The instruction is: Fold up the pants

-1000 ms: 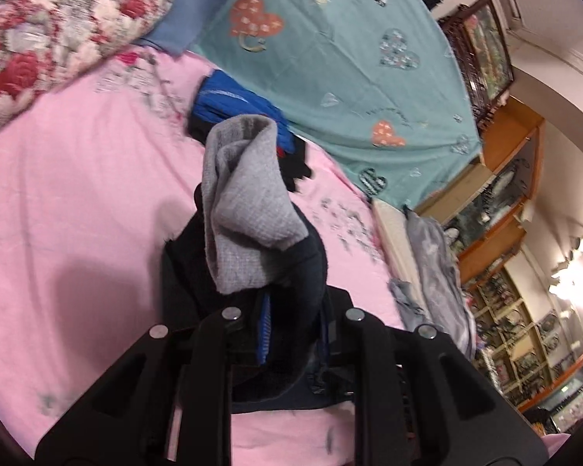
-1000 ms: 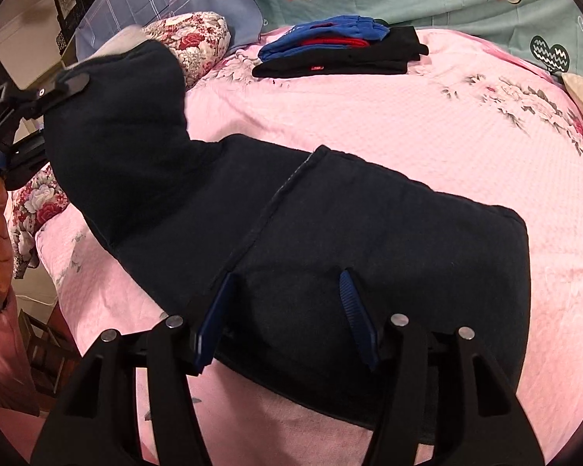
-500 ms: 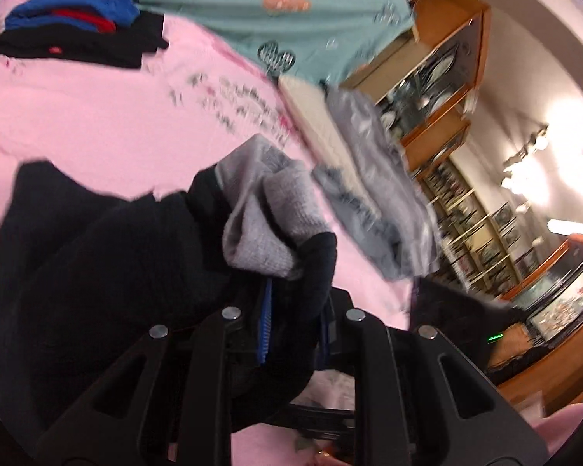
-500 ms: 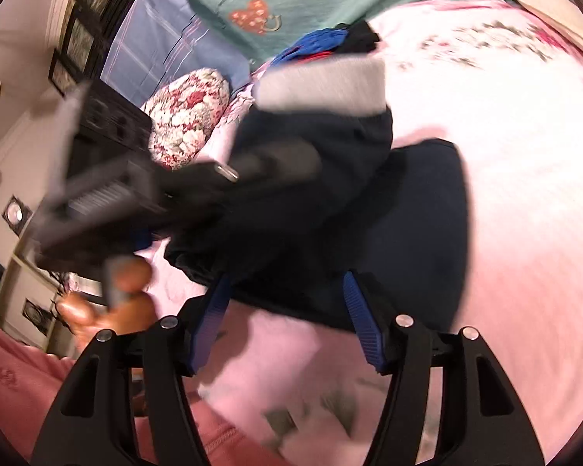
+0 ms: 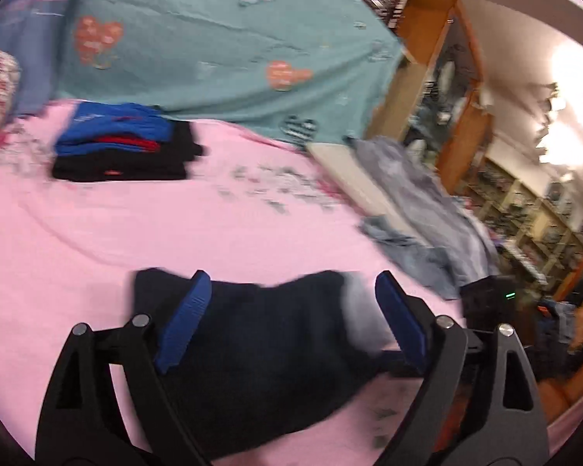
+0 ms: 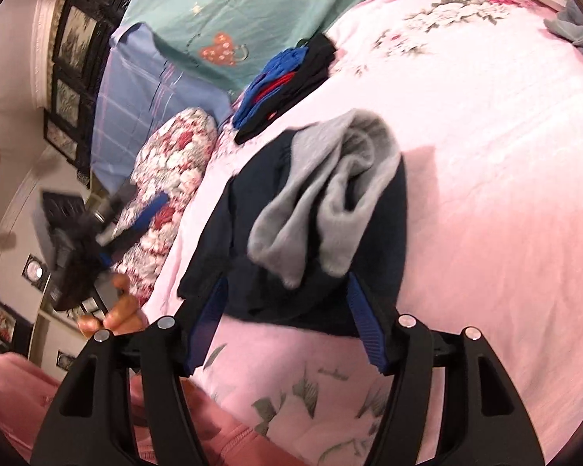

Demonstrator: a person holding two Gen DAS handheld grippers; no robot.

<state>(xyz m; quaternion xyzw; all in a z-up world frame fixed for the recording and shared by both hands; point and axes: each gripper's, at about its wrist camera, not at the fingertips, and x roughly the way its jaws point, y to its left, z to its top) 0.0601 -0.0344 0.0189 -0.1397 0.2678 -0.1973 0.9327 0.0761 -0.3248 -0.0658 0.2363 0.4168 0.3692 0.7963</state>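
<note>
Dark pants [image 6: 311, 233] lie bunched on the pink bedsheet [image 6: 486, 155], grey lining [image 6: 330, 194] turned up on top. Right gripper [image 6: 287, 322]: jaws spread, empty, the bundle directly at 12 o'clock just beyond the tips — long axis running roughly 7 to 1. Left gripper [image 5: 291, 326]: jaws spread over the same cloth, nothing pinched; frame blurred, so contact is uncertain. Seen from the right wrist, the left unit sits off at 9 o'clock, clear of the fabric — right gripper appears nearer.
</note>
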